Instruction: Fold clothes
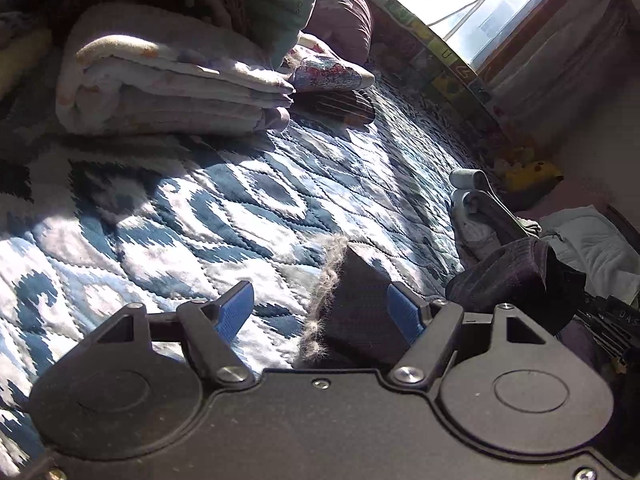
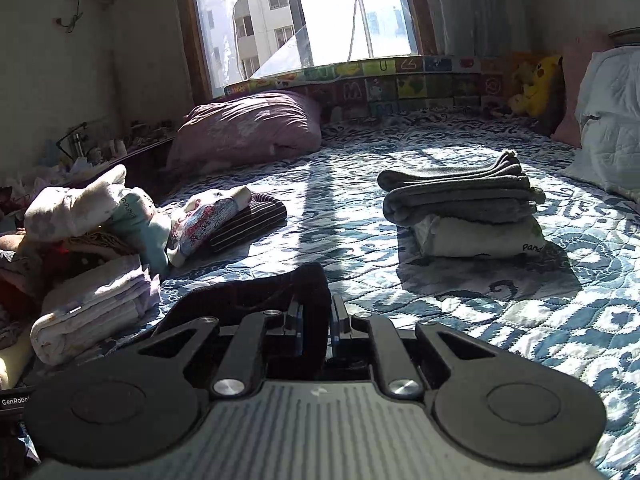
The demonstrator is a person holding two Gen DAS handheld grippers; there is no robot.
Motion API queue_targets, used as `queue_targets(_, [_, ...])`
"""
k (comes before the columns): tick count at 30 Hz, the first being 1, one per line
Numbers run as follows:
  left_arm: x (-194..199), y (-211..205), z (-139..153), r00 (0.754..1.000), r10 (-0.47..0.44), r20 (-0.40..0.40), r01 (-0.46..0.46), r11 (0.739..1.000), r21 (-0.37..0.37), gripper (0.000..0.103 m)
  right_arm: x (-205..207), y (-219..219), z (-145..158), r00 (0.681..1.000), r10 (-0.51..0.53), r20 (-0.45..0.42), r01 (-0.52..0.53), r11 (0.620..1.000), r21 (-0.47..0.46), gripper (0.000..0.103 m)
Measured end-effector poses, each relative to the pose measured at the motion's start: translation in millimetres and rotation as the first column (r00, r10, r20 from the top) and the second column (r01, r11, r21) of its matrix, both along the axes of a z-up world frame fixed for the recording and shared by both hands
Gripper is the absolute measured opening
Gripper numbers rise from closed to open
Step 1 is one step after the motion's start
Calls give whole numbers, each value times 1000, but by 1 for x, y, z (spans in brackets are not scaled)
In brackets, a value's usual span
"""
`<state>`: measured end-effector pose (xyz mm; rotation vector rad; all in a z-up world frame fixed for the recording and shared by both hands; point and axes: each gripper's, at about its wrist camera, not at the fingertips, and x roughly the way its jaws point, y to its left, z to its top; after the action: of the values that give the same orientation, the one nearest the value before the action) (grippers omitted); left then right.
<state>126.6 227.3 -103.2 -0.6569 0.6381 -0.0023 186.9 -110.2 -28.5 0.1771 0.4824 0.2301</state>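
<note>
Dark garment (image 1: 360, 312) nearest left gripper (image 1: 324, 312), beside right pad; fingers spread wide, holding nothing, over bed quilt (image 1: 200, 220).
Right gripper (image 2: 316, 328) fingers clamp dark garment (image 2: 256, 292), short of grey folded stack (image 2: 460, 196). Judged mid-fold; next, left regrasps free edge.

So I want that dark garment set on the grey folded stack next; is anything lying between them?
Nothing visible: between the dark garment in the right gripper and the grey stack only bare quilt shows.
</note>
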Motion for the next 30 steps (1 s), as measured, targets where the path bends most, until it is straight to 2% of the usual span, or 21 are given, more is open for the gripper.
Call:
queue_targets(9, [8, -17, 2, 999, -32, 22, 31, 999, 11, 73, 12, -89, -16, 983, -176, -60, 182, 976, 117, 14])
queue_targets(15, [12, -28, 2, 998, -54, 34, 53, 998, 22, 73, 12, -133, -38, 962, -254, -103, 266, 953, 141, 14])
queue_targets(25, [21, -46, -2, 996, -84, 35, 83, 996, 43, 73, 4, -187, -97, 909, -342, -237, 392, 896, 209, 14])
queue_targets(30, [24, -50, -4, 995, -90, 30, 88, 995, 55, 73, 1, -209, -132, 879, -342, -332, 444, 840, 312, 14])
